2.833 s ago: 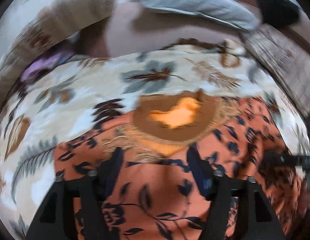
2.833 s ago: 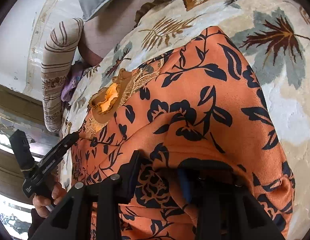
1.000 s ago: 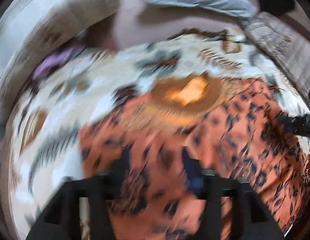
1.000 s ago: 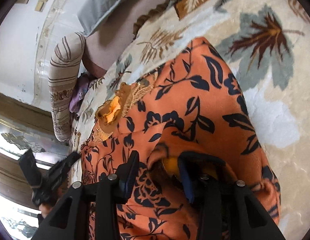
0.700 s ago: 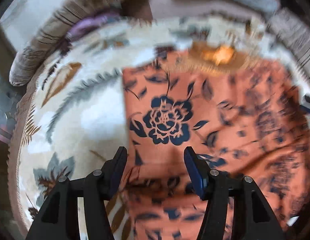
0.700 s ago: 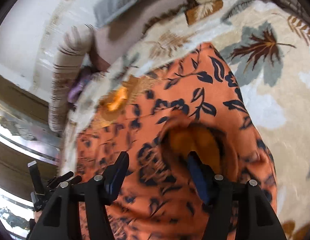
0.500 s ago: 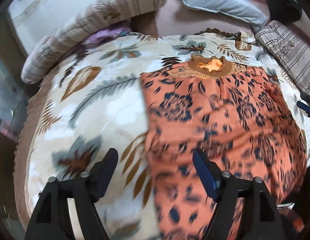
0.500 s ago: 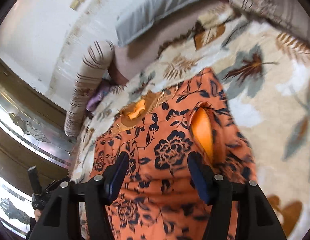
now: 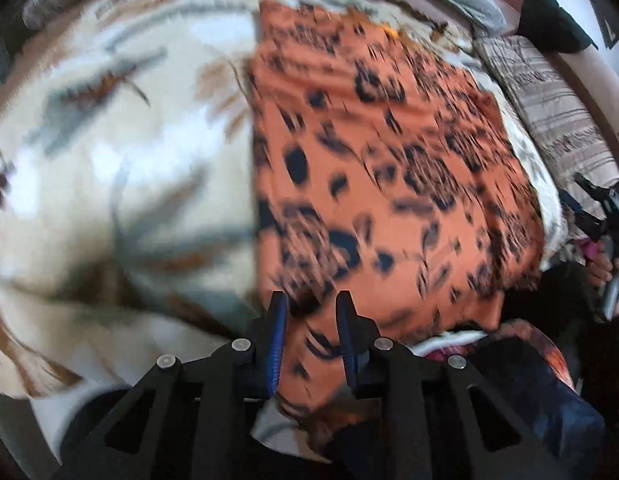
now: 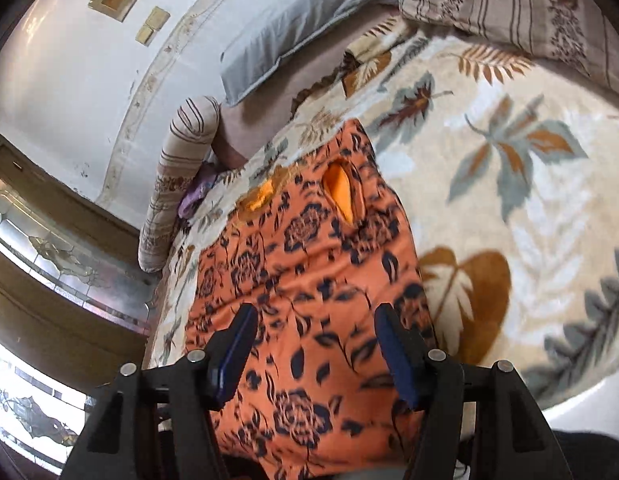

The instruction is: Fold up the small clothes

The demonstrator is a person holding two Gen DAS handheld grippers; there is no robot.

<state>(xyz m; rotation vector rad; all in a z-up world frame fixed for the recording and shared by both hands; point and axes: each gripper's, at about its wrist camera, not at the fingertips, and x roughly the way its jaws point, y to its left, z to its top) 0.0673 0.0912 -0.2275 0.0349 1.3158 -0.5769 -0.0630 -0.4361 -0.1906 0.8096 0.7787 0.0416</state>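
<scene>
An orange garment with a dark floral print [image 9: 381, 168] lies spread flat on the leaf-patterned blanket [image 9: 121, 168], neckline at the far end. In the right wrist view the garment [image 10: 309, 280] shows an open armhole with a bright orange lining. My left gripper [image 9: 309, 312] is over the garment's near left corner, its jaws narrowed around the hem cloth; the blurred view does not show a firm pinch. My right gripper [image 10: 313, 344] is open and empty above the garment's near end.
A grey pillow [image 10: 301, 20] and striped bolsters [image 10: 177, 184] line the head of the bed. A striped cushion [image 9: 557, 120] lies at the right. A glass-panelled door [image 10: 49, 264] stands to the left. The bed edge runs below the grippers.
Both grippers let go of the shoulders and pulled back from the neckline to the garment's near end. The left jaws have narrowed over the hem. The right jaws stay open.
</scene>
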